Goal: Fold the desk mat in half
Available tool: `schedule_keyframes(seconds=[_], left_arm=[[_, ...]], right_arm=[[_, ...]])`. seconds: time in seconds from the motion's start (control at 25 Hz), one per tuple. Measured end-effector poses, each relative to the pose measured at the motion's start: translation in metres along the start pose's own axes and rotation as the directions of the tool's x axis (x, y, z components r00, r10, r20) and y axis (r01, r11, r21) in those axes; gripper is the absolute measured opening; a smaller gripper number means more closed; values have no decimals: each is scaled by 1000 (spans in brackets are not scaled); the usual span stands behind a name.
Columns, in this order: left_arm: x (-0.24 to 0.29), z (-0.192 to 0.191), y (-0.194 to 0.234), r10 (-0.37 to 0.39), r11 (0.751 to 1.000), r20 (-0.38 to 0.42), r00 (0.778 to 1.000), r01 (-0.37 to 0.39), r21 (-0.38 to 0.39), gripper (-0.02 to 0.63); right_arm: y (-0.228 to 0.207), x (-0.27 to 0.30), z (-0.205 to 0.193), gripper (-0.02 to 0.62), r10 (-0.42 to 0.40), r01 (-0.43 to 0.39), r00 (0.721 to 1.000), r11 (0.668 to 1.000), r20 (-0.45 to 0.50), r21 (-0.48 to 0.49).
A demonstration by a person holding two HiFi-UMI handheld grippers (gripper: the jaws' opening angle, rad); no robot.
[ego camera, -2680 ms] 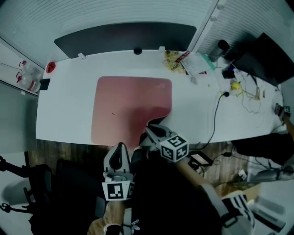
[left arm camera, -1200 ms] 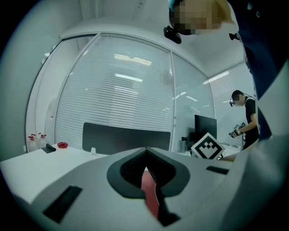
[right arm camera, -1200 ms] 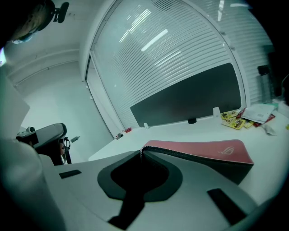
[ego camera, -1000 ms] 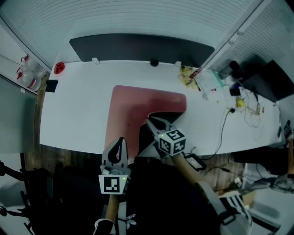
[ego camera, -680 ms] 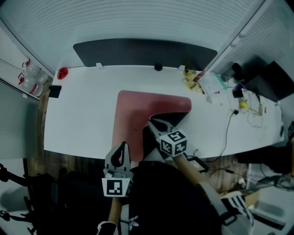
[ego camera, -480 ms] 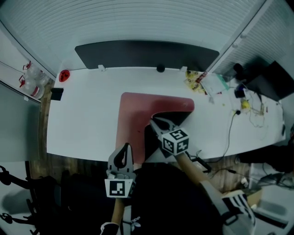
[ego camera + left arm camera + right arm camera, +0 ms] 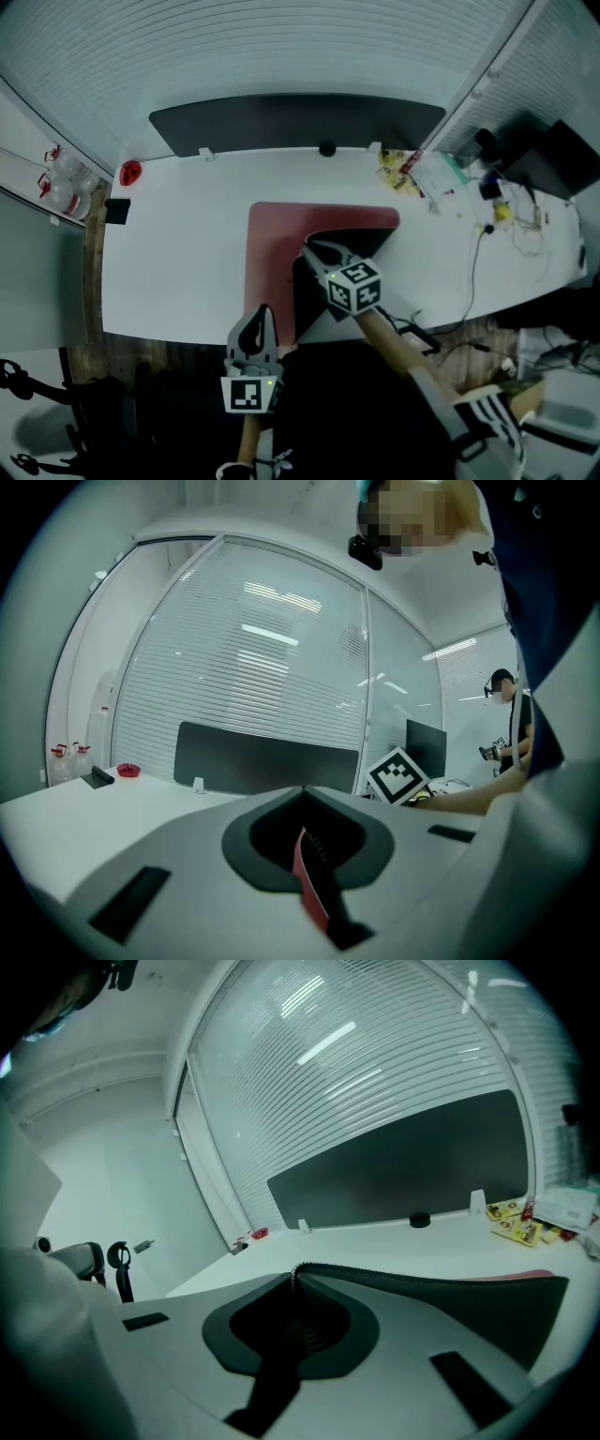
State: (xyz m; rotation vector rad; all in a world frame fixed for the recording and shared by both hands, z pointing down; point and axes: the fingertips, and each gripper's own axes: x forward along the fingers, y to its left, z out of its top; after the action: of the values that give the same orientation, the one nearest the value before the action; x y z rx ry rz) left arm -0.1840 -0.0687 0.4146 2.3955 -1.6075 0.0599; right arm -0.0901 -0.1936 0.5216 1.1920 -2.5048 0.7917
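A red desk mat [image 7: 274,248] lies on the white desk [image 7: 178,253]. Its near right corner is lifted and turned over, so the black underside [image 7: 330,246] shows. My right gripper [image 7: 308,249] is shut on that corner; in the right gripper view the stitched black edge [image 7: 412,1283] runs out from the closed tips of the right gripper [image 7: 295,1274]. At the mat's near edge, my left gripper [image 7: 264,312] is shut on a thin red strip of the mat [image 7: 309,878], which stands between the closed tips of the left gripper [image 7: 302,797].
A dark panel [image 7: 295,120] runs along the desk's back edge. A red object [image 7: 130,172] and a small black item [image 7: 117,209] sit at the back left. Packets [image 7: 398,172], cables [image 7: 478,258] and dark equipment [image 7: 553,155] crowd the right end. Another person [image 7: 514,726] stands at the right.
The right gripper has carried the lifted corner further over the mat, and more black underside shows. The left gripper has shifted a little with the near edge.
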Motion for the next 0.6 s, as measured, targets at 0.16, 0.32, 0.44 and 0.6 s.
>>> schedule_keyframes(seconds=[0.16, 0.32, 0.44, 0.6], left_arm=[[8, 4, 1, -13, 1000, 5, 1000, 13, 12, 3], [16, 4, 3, -18, 1000, -5, 1000, 18, 11, 3], [19, 5, 4, -21, 1000, -16, 1000, 22, 15, 3], [22, 2, 8, -15, 1000, -40, 999, 16, 25, 3]], right_arm=[[5, 14, 2, 15, 23, -23, 1000, 1000, -12, -7], [10, 27, 2, 16, 51, -52, 999, 998, -19, -34], [8, 35, 6, 17, 54, -55, 998, 996, -19, -63], [1, 47, 16, 17, 48, -49, 999, 994, -13, -94]])
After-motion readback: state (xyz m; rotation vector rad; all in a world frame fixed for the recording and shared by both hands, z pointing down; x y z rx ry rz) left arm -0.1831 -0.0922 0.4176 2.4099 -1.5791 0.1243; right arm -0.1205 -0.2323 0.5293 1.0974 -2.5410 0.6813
